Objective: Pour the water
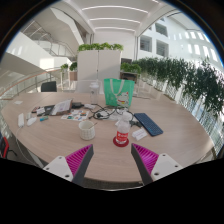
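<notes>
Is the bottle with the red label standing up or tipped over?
Upright: the bottle stands on the table, beyond the open gripper.

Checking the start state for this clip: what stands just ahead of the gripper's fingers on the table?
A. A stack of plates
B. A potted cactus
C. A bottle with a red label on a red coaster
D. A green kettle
C: the bottle with a red label stands on a red coaster beyond the open gripper, a white cup beside it.

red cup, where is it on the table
In the gripper view the red cup stands just beyond the open gripper, between a white mug and a blue notebook.
</notes>
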`<state>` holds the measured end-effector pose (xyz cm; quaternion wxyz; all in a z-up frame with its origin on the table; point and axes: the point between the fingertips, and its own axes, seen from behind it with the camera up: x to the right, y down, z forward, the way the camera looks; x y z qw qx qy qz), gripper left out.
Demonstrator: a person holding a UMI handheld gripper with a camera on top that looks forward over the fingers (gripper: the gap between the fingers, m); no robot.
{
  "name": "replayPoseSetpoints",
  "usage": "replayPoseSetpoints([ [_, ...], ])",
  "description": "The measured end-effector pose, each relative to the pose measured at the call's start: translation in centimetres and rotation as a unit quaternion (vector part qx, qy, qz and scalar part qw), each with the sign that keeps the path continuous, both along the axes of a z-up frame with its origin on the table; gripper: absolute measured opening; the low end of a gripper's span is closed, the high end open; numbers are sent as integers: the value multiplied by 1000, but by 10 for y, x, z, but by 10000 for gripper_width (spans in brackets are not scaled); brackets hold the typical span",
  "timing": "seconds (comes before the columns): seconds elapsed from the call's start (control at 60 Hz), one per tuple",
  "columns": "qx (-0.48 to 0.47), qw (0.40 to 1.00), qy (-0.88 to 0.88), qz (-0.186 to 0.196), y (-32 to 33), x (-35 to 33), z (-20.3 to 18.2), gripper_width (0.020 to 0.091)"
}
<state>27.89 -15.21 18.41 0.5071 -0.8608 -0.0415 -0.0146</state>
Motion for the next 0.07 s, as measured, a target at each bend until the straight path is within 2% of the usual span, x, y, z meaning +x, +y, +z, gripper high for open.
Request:
replayPoseSetpoints([
  [0.067,-1,1000,1,3,-15,-12,10,840],
])
